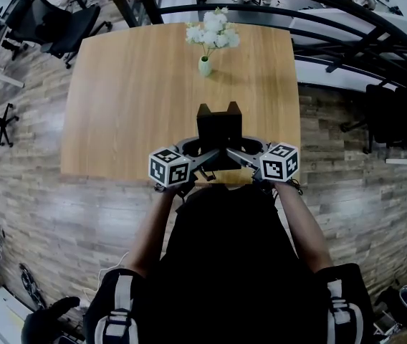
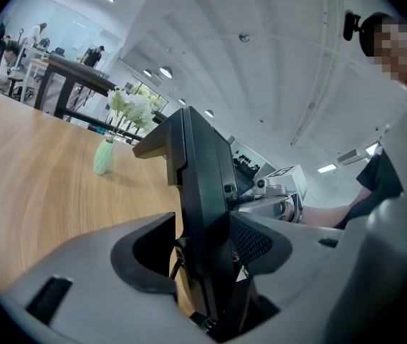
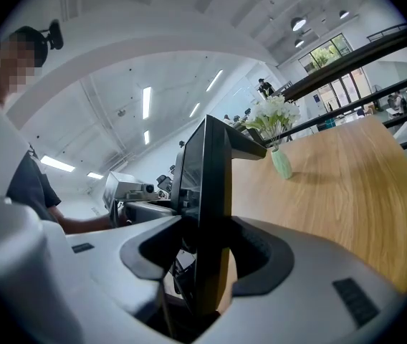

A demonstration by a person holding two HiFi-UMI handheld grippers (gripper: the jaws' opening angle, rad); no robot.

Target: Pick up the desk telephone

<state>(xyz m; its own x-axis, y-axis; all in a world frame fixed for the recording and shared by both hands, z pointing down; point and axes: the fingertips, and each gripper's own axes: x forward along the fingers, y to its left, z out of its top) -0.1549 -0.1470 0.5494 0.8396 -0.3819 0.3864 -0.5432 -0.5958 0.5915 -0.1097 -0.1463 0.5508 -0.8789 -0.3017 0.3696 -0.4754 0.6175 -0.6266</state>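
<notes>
Black desk telephone (image 1: 219,123) is clamped by left tool (image 2: 211,253) and right tool (image 3: 205,258), each closed on one side; green vase of white flowers (image 1: 205,64) stands well beyond on light wooden worktop (image 1: 128,110).

We look from the head steeply down on the bench (image 1: 117,106), well above it. The cameras on the left gripper (image 1: 199,153) and the right gripper (image 1: 239,153) sit low and close, each facing along its own tongs at the desk telephone (image 1: 218,129) from opposite sides. All three views share the telephone and the flower vase (image 1: 204,66).
</notes>
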